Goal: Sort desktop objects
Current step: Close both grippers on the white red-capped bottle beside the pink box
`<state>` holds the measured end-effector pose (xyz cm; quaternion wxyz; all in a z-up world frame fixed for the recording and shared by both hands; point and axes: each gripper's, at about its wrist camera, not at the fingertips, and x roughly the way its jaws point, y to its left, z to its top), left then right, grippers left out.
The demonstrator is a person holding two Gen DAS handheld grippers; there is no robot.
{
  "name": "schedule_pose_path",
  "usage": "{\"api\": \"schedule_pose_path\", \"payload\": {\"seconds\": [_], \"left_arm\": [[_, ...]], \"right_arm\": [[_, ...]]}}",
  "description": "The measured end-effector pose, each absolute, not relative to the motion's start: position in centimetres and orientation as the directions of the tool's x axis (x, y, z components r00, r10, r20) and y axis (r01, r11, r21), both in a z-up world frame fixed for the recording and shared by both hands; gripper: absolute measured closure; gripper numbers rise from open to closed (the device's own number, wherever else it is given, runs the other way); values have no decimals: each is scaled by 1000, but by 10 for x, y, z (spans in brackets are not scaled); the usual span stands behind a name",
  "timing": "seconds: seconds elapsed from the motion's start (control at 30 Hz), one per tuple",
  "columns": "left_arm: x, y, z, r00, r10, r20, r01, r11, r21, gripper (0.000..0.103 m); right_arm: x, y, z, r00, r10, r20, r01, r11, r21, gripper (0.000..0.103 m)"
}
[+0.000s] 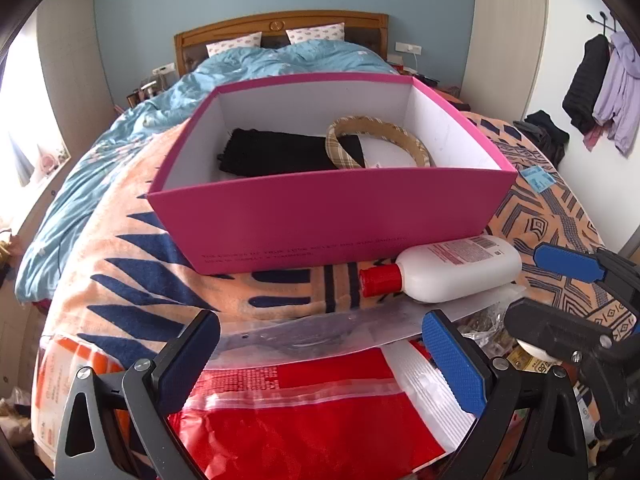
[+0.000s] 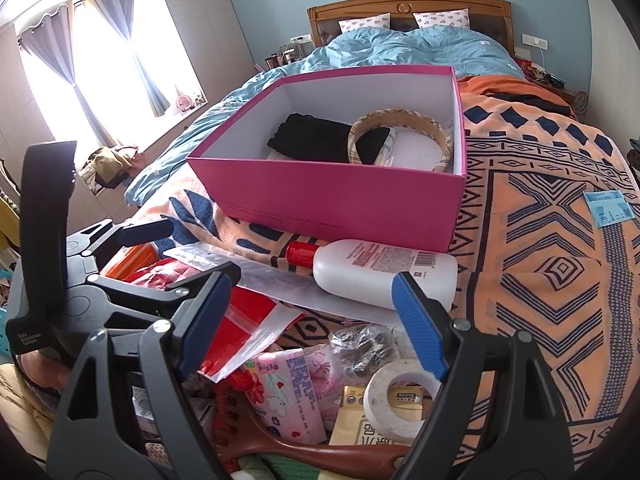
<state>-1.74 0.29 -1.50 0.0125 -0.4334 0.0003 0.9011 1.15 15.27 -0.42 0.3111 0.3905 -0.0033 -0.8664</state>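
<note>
A pink box (image 1: 332,220) (image 2: 332,208) stands on the patterned blanket. It holds a black cloth (image 1: 272,154), a plaid headband (image 1: 376,140) and a white item. In front of the box a white bottle with a red cap (image 1: 440,268) (image 2: 384,272) lies on its side. My left gripper (image 1: 324,360) (image 2: 180,254) is open above a red plastic bag (image 1: 300,412), nothing between its pads. My right gripper (image 2: 314,320) (image 1: 528,286) is open just short of the bottle, over a heap of small items, gripping nothing.
Under the right gripper lie a white tape roll (image 2: 400,396), a pink floral packet (image 2: 292,384), a yellow packet (image 2: 360,428), a crumpled clear bag (image 2: 360,348) and a brown wooden handle (image 2: 320,452). A blue card (image 2: 610,208) lies on the blanket to the right.
</note>
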Motion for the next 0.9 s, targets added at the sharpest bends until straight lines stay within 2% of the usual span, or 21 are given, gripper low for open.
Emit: {"api": "schedule_pose_path", "payload": {"seconds": [0.47,0.9], "left_arm": [[-43,14,-22,-550,101,-829,-79,-994,-69,0],[-65,30,-38,-468,118,-876,-113,-991,-74,1]], "right_arm": [[-12,181,-13,-480,-535,-696,473,-825,308,20],[-45,200,-18,-448,-524,-724,447,-833,325,20]]}}
